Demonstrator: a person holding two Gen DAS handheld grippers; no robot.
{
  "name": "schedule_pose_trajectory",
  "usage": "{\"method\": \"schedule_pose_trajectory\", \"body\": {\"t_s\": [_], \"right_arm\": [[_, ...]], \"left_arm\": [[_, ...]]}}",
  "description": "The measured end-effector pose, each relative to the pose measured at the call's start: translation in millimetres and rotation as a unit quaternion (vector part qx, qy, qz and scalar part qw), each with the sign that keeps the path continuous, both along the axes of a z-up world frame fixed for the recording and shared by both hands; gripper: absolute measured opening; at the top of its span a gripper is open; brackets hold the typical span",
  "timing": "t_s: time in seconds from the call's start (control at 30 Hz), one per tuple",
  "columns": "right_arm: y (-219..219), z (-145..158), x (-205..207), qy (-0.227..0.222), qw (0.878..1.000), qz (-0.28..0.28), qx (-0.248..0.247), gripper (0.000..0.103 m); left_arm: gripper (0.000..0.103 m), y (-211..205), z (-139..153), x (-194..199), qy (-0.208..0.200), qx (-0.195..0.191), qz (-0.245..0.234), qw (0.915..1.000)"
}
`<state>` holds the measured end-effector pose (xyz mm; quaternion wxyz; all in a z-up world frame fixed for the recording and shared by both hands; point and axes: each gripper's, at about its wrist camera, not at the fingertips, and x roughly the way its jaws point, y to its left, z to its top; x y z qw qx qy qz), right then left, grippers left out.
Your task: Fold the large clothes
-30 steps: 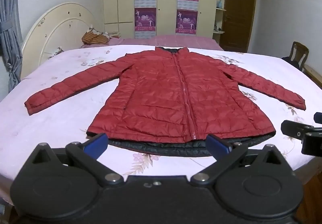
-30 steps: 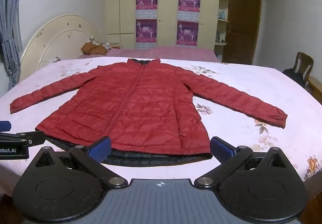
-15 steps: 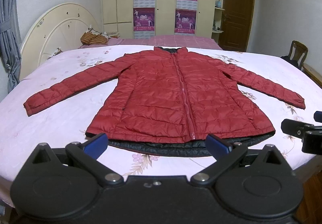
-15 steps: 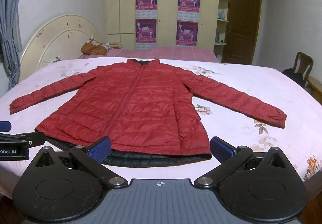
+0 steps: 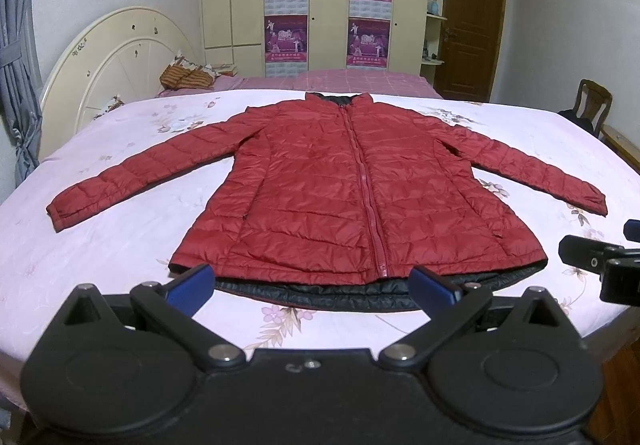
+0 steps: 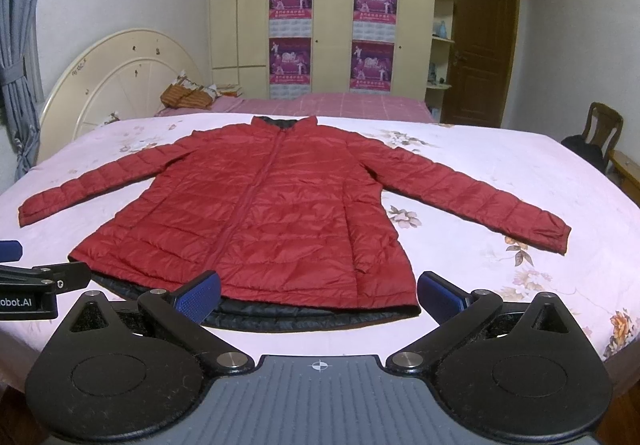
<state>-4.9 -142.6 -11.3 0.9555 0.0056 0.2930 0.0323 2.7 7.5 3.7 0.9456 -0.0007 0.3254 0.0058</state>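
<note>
A red quilted jacket (image 5: 352,189) (image 6: 260,213) lies flat and zipped on the bed, collar far, both sleeves spread out, black lining showing under the near hem. My left gripper (image 5: 310,287) hovers open just before the hem, with nothing between its blue pads. Likewise open and empty, my right gripper (image 6: 318,295) hangs near the hem's right half. Each gripper shows at the edge of the other's view: the right gripper (image 5: 600,259) at the right side, the left gripper (image 6: 36,281) at the left side.
The bed (image 5: 100,237) wears a pink floral sheet. A cream headboard (image 5: 116,57) stands at the far left, a striped bundle (image 5: 186,77) beside it. Behind is a wardrobe with posters (image 6: 332,29), a brown door (image 6: 480,45), and a wooden chair (image 6: 602,133) at the right.
Nothing has visibly changed beyond a slight drift of the left wrist view; both grippers stay open near the hem.
</note>
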Motion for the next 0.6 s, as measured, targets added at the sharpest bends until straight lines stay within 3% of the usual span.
{"method": "schedule_pose_trajectory", "body": {"t_s": [0.6], "right_arm": [[-0.7, 0.3, 0.2, -0.001, 1.0, 0.0, 0.0, 0.103]], "left_arm": [[0.103, -0.8, -0.5, -0.1, -0.001, 0.0, 0.0, 1.0]]}}
